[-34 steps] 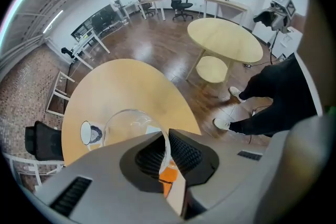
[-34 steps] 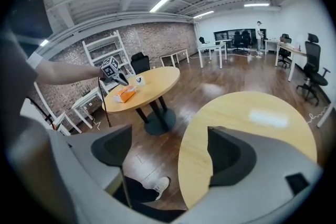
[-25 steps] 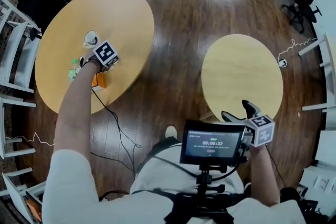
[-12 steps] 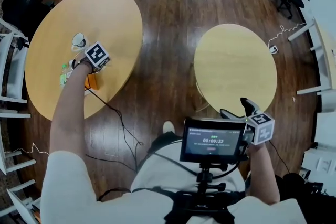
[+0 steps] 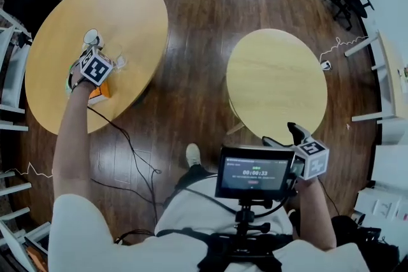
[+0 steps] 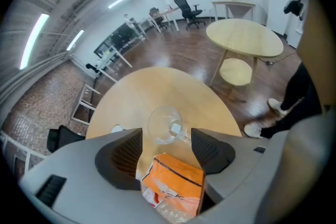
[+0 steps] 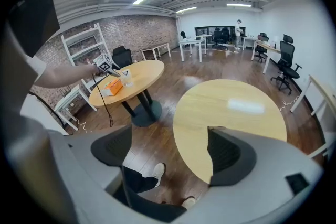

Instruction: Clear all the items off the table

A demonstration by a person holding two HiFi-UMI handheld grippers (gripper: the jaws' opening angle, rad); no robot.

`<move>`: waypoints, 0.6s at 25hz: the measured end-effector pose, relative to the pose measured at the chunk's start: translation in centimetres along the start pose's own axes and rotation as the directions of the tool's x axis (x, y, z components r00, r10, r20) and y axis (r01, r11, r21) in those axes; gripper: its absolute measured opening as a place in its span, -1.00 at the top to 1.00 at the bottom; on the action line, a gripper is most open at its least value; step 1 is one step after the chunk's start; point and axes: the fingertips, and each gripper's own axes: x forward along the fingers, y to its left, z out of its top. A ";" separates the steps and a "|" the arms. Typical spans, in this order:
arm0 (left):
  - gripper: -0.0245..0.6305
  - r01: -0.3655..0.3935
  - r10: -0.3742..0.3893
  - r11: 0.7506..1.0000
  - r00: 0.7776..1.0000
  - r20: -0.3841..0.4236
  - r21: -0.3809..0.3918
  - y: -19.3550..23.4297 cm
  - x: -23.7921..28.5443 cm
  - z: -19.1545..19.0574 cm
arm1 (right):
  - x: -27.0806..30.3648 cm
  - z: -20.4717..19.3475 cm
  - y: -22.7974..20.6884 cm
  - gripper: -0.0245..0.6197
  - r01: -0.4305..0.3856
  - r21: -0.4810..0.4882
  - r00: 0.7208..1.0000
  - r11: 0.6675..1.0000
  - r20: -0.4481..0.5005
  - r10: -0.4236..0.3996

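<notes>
**Well, left gripper opened up, nothing lifted off the desk yet**

So the left gripper [image 6: 167, 139] was shut a second ago, and its jaws have just been opening. It has also been raised a bit and tipped toward the glass [image 6: 165, 124]. The orange packet [image 6: 173, 186] is seen low down between the jaws, but it isn't pinched by the pads and is left lying on the round desk [image 5: 134, 16]. Judged from that, a fresh grab is being set up, and the clearing is still mostly ahead.

The right gripper [image 7: 169, 136] is held wide open with nothing in it, over the edge of the second desk [image 5: 274, 73], which is bare.

The gap between the left jaws is only shown by the left gripper view, since it's covered by the marker cube in the head view. The white cup [image 5: 91, 38] is picked out far better from the head. Packet and glass resting flat on the desk can be confirmed from the side in the right gripper view.
</notes>
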 end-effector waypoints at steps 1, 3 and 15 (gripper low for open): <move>0.02 -0.059 0.060 0.998 0.997 0.052 -0.035 0.5 -2.0 0.7 | -0.2 -0.1 -0.3 -0.51 -0.006 -0.005 1.000 1.000 0.004 0.006; 0.02 -0.136 0.161 0.979 0.972 0.168 -0.151 0.5 -6.4 2.1 | -0.3 -0.5 -0.8 -0.51 -0.021 -0.016 1.000 1.000 0.015 0.021; 0.02 0.245 0.219 0.773 0.762 0.609 -0.585 -27.4 -25.8 15.5 | -7.4 -6.0 -8.4 -0.51 -0.106 -0.142 0.984 0.984 0.131 0.125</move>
